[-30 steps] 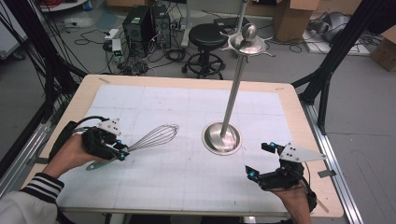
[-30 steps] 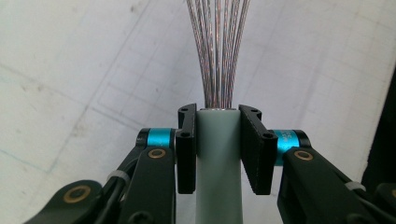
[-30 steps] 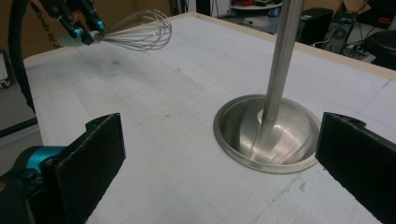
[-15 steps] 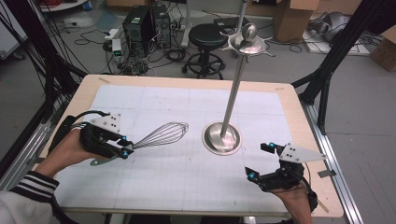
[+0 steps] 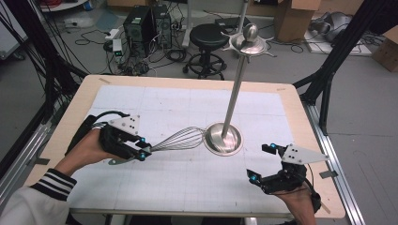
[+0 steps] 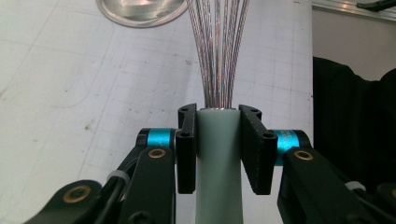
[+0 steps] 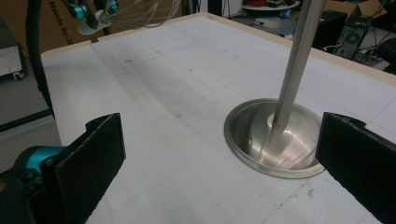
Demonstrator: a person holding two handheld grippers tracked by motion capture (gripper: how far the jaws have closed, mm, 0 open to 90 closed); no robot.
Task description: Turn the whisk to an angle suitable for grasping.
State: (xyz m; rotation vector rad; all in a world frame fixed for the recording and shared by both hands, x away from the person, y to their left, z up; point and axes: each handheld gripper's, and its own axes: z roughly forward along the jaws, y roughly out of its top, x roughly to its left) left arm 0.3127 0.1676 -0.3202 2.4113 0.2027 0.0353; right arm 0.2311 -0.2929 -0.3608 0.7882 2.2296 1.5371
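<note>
One whisk [image 5: 176,139] is the thing in play, and it hangs just left of the stand [image 5: 224,139], its wire bulb reaching to the rim of the stand's round steel base. The left gripper [image 6: 218,140] grips the pale handle right where the wires enter it, jaws pressed flat on both sides. That looks like a sound place to hold: the handle is stiff and smooth, probably a little slippery, so a grip close to the wire end should limit swinging. The wires themselves look thin and springy; squeezing them would likely bend them, and they offer no firm purchase. The whole tool seems light. The right gripper [image 5: 268,162] waits to the right of the stand's base, nearer the person, with its jaws spread wide and nothing between them. The stand appears heavy-footed and rigid, its tall pole topped by a hooked crown.
</note>
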